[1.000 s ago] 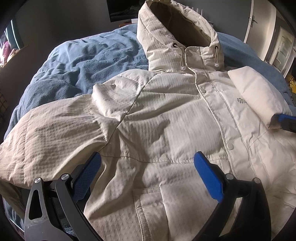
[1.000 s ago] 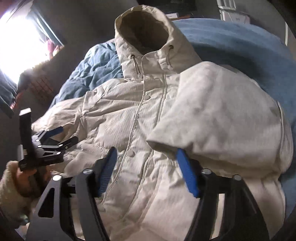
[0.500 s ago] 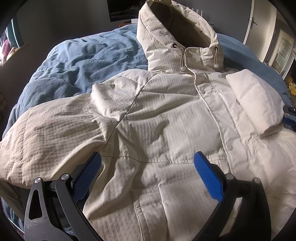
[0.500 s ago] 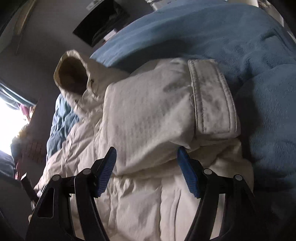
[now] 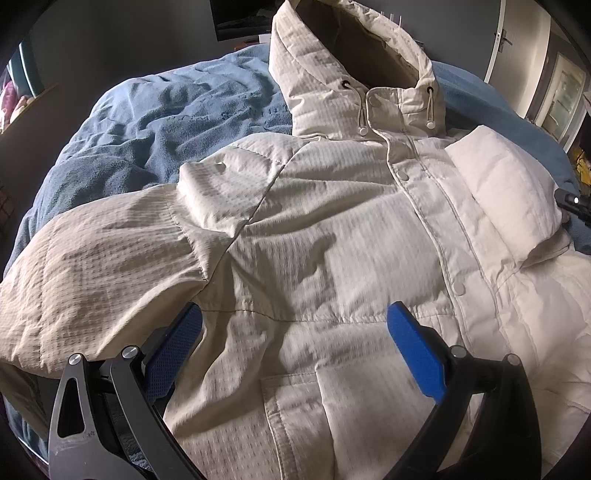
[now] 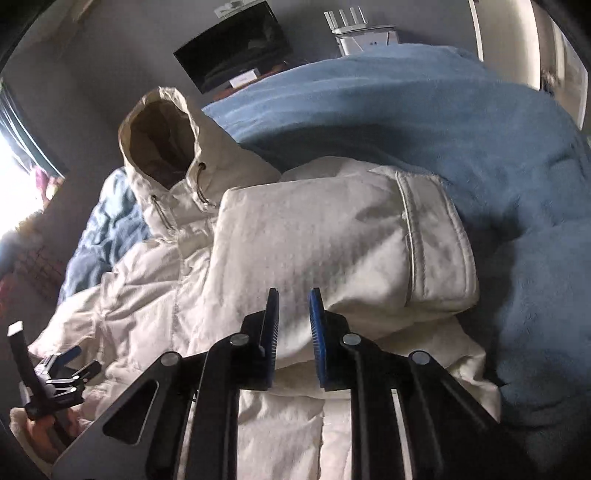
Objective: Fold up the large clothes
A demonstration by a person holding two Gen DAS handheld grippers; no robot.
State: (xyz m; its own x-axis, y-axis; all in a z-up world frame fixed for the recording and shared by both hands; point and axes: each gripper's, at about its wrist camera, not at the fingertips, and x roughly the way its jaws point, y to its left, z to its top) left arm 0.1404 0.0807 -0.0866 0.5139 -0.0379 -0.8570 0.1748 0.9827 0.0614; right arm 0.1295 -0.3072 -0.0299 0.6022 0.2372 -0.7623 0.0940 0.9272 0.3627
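Lying face up across a blue fleece blanket [image 5: 155, 122], a cream hooded puffer jacket [image 5: 332, 236] fills most of both views, its hood [image 6: 162, 144] pointing toward the far wall. You hold your left gripper [image 5: 295, 347] above the jacket's lower front, its blue pads spread wide with nothing between them; the sleeve [image 5: 88, 280] on that side stretches out toward the left edge of the picture, where its end is cut off. The jacket's hem is hidden below both grippers' frames.

Your right gripper [image 6: 293, 325] has its two blue pads drawn almost together, a narrow gap left between them. They sit right at the near edge of the folded-over sleeve [image 6: 332, 236], which lies across the jacket's chest with its cuff [image 6: 436, 236] pointing toward the blanket. Whether any fabric is pinched between the pads is hard to make out, since the fingers cover that spot. From the left wrist view only a small dark tip of this gripper shows at the right border.

A dark screen [image 6: 236, 51] and a white router [image 6: 365, 29] sit beyond the bed, blurred. Bright window glare [image 6: 18, 184] washes out the left side of the right wrist view.
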